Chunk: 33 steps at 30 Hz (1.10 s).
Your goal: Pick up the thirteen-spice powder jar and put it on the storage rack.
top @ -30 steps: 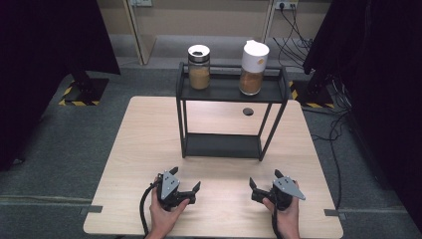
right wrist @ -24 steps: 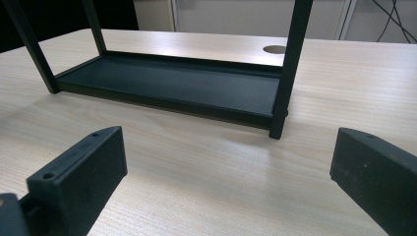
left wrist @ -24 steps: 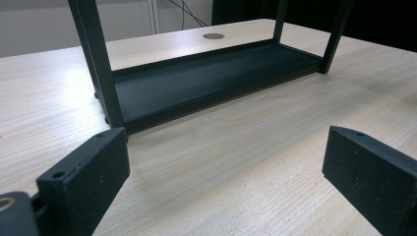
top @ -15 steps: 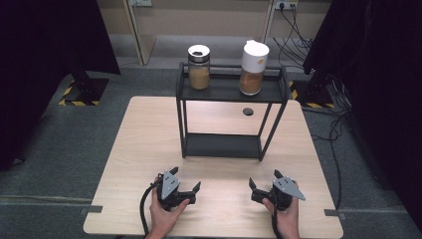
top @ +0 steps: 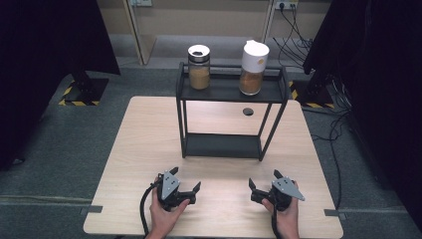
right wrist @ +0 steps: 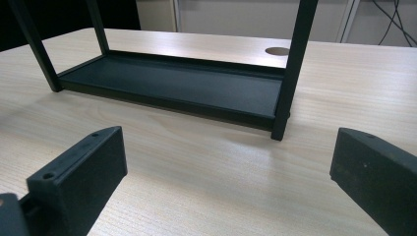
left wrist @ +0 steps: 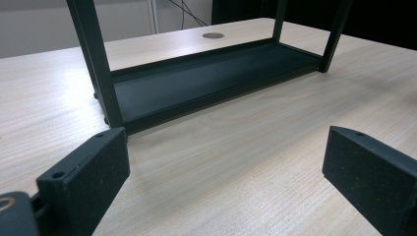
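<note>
Two jars stand on the black two-tier rack's (top: 230,92) top shelf: one open-topped (top: 199,67), one white-lidded (top: 254,68). Left gripper (top: 186,186) and right gripper (top: 263,186) rest wide open on the table (top: 144,134), holding nothing.

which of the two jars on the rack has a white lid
The jar on the right of the rack's top shelf; the left jar has a dark top instead.

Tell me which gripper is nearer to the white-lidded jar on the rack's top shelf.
Right. The right gripper rests near the table's front edge, almost straight in front of the white-lidded jar. The left gripper sits equally far forward but farther to the left, more in line with the steel-lidded jar.
</note>
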Each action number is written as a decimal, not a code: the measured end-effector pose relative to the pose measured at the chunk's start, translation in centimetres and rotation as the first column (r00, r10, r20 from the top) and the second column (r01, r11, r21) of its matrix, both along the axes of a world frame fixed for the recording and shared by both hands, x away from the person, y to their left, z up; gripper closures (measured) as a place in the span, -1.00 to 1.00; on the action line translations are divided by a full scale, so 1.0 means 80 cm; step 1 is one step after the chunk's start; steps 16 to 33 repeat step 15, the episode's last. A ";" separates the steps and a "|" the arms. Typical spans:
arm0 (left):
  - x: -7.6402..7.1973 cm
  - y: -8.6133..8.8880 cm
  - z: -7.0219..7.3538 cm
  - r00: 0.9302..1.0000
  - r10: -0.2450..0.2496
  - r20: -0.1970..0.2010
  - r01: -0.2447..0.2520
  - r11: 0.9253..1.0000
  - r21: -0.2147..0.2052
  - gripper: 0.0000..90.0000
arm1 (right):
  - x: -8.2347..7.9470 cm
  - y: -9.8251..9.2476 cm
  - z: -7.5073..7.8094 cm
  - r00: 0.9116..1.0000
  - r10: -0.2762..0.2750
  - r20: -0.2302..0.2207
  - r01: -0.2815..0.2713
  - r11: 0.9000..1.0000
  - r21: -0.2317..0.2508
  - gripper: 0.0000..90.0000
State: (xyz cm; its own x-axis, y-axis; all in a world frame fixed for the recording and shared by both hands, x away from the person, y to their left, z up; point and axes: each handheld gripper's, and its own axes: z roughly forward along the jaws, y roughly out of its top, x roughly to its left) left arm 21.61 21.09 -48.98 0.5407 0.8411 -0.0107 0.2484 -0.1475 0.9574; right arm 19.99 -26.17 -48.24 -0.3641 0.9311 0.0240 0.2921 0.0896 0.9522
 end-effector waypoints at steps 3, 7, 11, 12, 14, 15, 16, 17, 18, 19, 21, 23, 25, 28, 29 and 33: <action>0.000 0.000 0.000 1.000 0.000 -0.001 0.000 1.000 0.000 -0.93 | 0.000 0.001 0.000 1.000 0.002 0.000 -0.002 1.000 -0.004 -0.99; 0.000 0.000 0.000 1.000 0.000 -0.002 0.000 1.000 0.000 -0.93 | 0.000 0.000 0.000 1.000 0.001 0.001 -0.001 1.000 -0.003 -0.99; 0.001 0.000 0.001 1.000 -0.001 -0.005 0.001 1.000 0.003 -0.93 | -0.001 0.000 0.000 1.000 0.002 0.003 -0.002 1.000 -0.004 -0.99; 0.001 0.000 0.001 1.000 -0.002 -0.006 0.002 1.000 0.004 -0.93 | -0.001 0.000 0.000 1.000 0.003 0.004 -0.003 1.000 -0.004 -0.99; 0.001 0.000 0.001 1.000 -0.002 -0.006 0.002 1.000 0.004 -0.93 | -0.001 0.000 0.000 1.000 0.004 0.003 -0.004 1.000 -0.005 -0.99; 0.001 0.000 0.001 1.000 -0.002 -0.006 0.002 1.000 0.004 -0.93 | -0.001 0.000 0.000 1.000 0.004 0.003 -0.004 1.000 -0.005 -0.99; 0.001 0.000 0.001 1.000 -0.002 -0.006 0.002 1.000 0.004 -0.93 | -0.001 0.000 0.000 1.000 0.004 0.003 -0.004 1.000 -0.005 -0.99; 0.001 0.000 0.001 1.000 -0.002 -0.006 0.002 1.000 0.004 -0.93 | -0.001 0.000 0.000 1.000 0.004 0.003 -0.004 1.000 -0.005 -0.99; 0.001 0.000 0.001 1.000 -0.002 -0.006 0.002 1.000 0.004 -0.93 | -0.001 0.000 0.000 1.000 0.004 0.003 -0.004 1.000 -0.005 -0.99; 0.001 0.000 0.001 1.000 -0.002 -0.006 0.002 1.000 0.004 -0.93 | -0.001 0.000 0.000 1.000 0.004 0.003 -0.004 1.000 -0.005 -0.99; 0.001 0.000 0.001 1.000 -0.002 -0.006 0.002 1.000 0.004 -0.93 | -0.001 0.000 0.000 1.000 0.004 0.003 -0.004 1.000 -0.005 -0.99; 0.001 0.000 0.001 1.000 -0.002 -0.006 0.002 1.000 0.004 -0.93 | -0.001 0.000 0.000 1.000 0.004 0.003 -0.004 1.000 -0.005 -0.99; 0.001 0.000 0.001 1.000 -0.002 -0.006 0.002 1.000 0.004 -0.93 | -0.001 0.000 0.000 1.000 0.004 0.003 -0.004 1.000 -0.005 -0.99; 0.001 0.000 0.001 1.000 -0.002 -0.006 0.002 1.000 0.004 -0.93 | -0.001 0.000 0.000 1.000 0.004 0.003 -0.004 1.000 -0.005 -0.99; 0.001 0.000 0.001 1.000 -0.002 -0.006 0.002 1.000 0.004 -0.93 | -0.001 0.000 0.000 1.000 0.004 0.003 -0.004 1.000 -0.005 -0.99; 0.001 0.000 0.001 1.000 -0.002 -0.006 0.002 1.000 0.004 -0.93 | -0.001 0.000 0.000 1.000 0.004 0.003 -0.004 1.000 -0.005 -0.99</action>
